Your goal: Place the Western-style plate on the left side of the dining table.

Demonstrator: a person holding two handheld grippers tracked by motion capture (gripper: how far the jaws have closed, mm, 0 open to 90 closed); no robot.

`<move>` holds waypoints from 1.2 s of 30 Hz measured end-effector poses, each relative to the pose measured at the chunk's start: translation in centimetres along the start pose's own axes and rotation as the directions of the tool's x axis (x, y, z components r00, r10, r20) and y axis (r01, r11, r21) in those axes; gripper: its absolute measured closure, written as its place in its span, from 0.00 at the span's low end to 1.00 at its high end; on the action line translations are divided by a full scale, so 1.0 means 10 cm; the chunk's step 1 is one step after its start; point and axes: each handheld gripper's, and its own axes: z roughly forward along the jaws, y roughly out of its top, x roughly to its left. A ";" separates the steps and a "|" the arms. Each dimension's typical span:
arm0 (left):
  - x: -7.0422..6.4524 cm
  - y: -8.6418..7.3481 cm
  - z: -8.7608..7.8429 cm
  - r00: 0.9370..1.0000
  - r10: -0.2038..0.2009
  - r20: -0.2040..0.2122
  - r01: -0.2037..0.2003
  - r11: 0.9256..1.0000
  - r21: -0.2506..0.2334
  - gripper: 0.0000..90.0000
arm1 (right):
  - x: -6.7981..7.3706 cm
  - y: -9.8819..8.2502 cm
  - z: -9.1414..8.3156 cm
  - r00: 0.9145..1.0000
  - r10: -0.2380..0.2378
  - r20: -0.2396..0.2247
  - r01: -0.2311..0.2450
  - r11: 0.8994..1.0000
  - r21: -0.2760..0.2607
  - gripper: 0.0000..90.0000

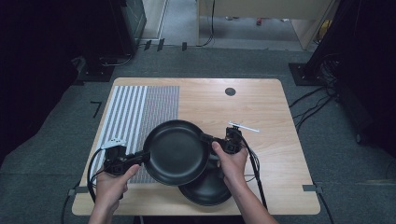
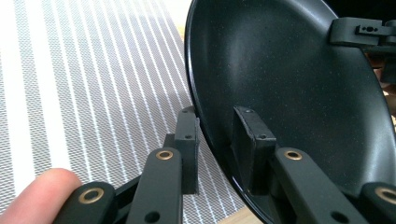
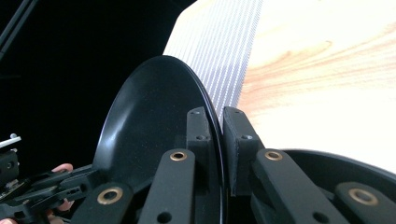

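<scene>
Top round black shallow plate (image 1: 176, 151) lifted off second black plate (image 1: 208, 189), clamped at opposite rims by left gripper (image 1: 140, 157) and right gripper (image 1: 208, 140), above striped grey placemat (image 1: 135, 109) on worktop (image 1: 261, 107). Setting down left.

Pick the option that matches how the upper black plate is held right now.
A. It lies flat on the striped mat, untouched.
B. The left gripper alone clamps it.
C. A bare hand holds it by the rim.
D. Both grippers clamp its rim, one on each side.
D: the left gripper and the right gripper each pinch the rim of the upper black plate on opposite sides, above a second black plate on the table.
</scene>
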 end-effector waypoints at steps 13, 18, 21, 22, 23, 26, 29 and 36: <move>0.27 0.12 -0.05 0.997 -0.060 -0.042 0.059 0.998 -0.024 0.81 | 0.12 0.16 0.42 1.000 -0.010 -0.011 0.011 0.999 0.039 0.92; 0.44 0.17 -0.04 0.994 -0.105 -0.038 0.104 0.994 -0.039 0.83 | 0.14 0.18 0.55 1.000 -0.001 -0.005 0.001 0.999 0.048 0.92; 0.54 0.22 -0.03 0.990 -0.132 -0.042 0.129 0.990 -0.055 0.84 | 0.18 0.21 0.65 1.000 -0.009 0.008 0.009 0.999 0.051 0.92; 0.56 0.23 -0.03 0.989 -0.139 -0.043 0.136 0.989 -0.059 0.84 | 0.20 0.22 0.69 1.000 -0.008 0.011 0.007 0.999 0.051 0.92; 0.60 0.25 -0.03 0.989 -0.142 -0.044 0.139 0.988 -0.063 0.84 | 0.21 0.23 0.71 1.000 -0.009 0.013 0.009 0.999 0.051 0.92; 0.70 0.27 -0.01 0.986 -0.159 -0.047 0.156 0.986 -0.060 0.84 | 0.24 0.26 0.82 1.000 -0.016 0.022 0.015 0.999 0.049 0.92; 0.82 0.27 0.04 0.980 -0.195 -0.031 0.192 0.979 -0.061 0.84 | 0.26 0.29 0.90 1.000 -0.015 0.019 0.014 0.998 0.055 0.92; 1.03 0.28 0.20 0.971 -0.236 -0.040 0.235 0.971 -0.037 0.84 | 0.25 0.34 1.13 0.997 -0.041 0.069 0.036 0.997 0.067 0.92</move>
